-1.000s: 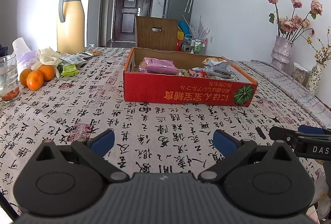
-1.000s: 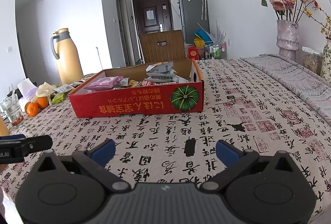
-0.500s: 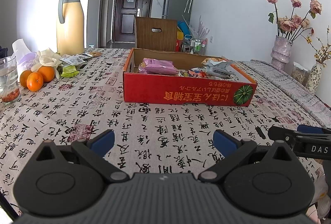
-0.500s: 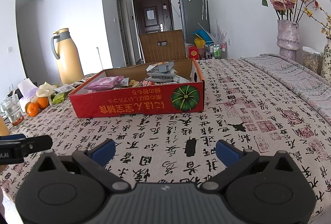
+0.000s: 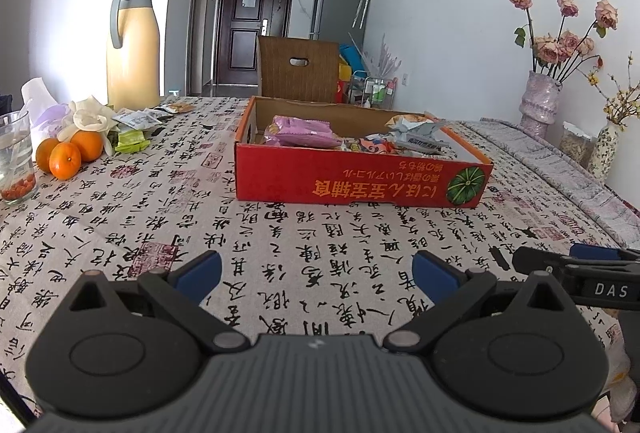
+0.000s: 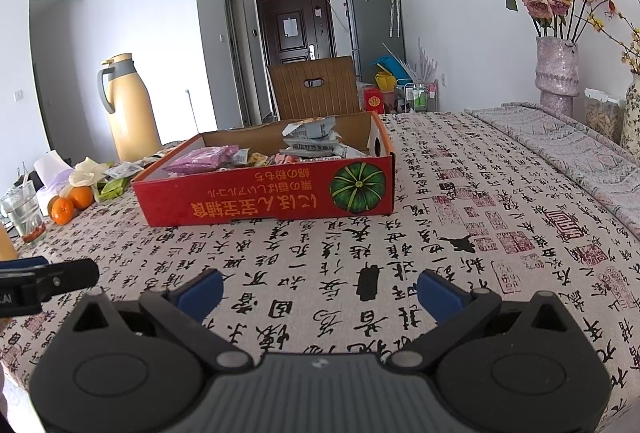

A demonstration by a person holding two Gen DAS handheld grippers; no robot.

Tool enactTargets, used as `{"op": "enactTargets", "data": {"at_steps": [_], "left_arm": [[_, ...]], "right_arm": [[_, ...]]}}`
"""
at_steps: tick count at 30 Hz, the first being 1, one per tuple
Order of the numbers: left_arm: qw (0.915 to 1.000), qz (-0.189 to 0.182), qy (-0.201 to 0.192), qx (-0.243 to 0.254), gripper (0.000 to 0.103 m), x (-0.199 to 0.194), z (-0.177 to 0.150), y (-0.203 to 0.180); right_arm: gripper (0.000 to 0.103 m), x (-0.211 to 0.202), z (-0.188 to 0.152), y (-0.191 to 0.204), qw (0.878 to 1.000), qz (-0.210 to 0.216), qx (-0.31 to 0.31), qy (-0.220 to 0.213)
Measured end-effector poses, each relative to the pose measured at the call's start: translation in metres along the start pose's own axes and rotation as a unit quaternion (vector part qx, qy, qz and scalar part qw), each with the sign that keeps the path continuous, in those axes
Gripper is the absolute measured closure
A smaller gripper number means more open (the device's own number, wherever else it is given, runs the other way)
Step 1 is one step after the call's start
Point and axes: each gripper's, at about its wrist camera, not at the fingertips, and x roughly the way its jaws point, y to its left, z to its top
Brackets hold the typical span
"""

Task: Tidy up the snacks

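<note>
A shallow red cardboard box (image 5: 360,181) (image 6: 264,199) stands mid-table and holds a pink snack bag (image 5: 302,131) (image 6: 202,157), grey packets (image 5: 420,137) (image 6: 312,141) and other small snacks. More loose snack packets (image 5: 134,123) (image 6: 116,175) lie on the cloth at the far left, beside the flask. My left gripper (image 5: 316,275) is open over the near cloth with nothing between its blue pads. Open and holding nothing as well, my right gripper (image 6: 320,287) hovers to the right of the left one. Both are well short of the box.
Left side: a tall yellow flask (image 5: 134,45), oranges (image 5: 66,159), a white flower, tissue and a glass (image 5: 16,157) with red berries. Right side: flower vases (image 6: 558,73) and a jar on a grey runner. A wooden chair (image 5: 298,69) stands behind the table.
Both views have shifted very slightly; neither gripper has opened, shut or taken hold of anything.
</note>
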Motion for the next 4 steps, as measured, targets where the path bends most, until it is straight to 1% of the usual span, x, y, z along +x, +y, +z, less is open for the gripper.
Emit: {"op": "enactTargets", "data": {"at_steps": [4], "left_arm": [[1.0000, -0.002, -0.001, 0.003, 0.000, -0.0013, 0.0002, -0.0018]], "right_arm": [[0.000, 0.0001, -0.0011, 0.0006, 1.000, 0.000, 0.000, 0.001]]}}
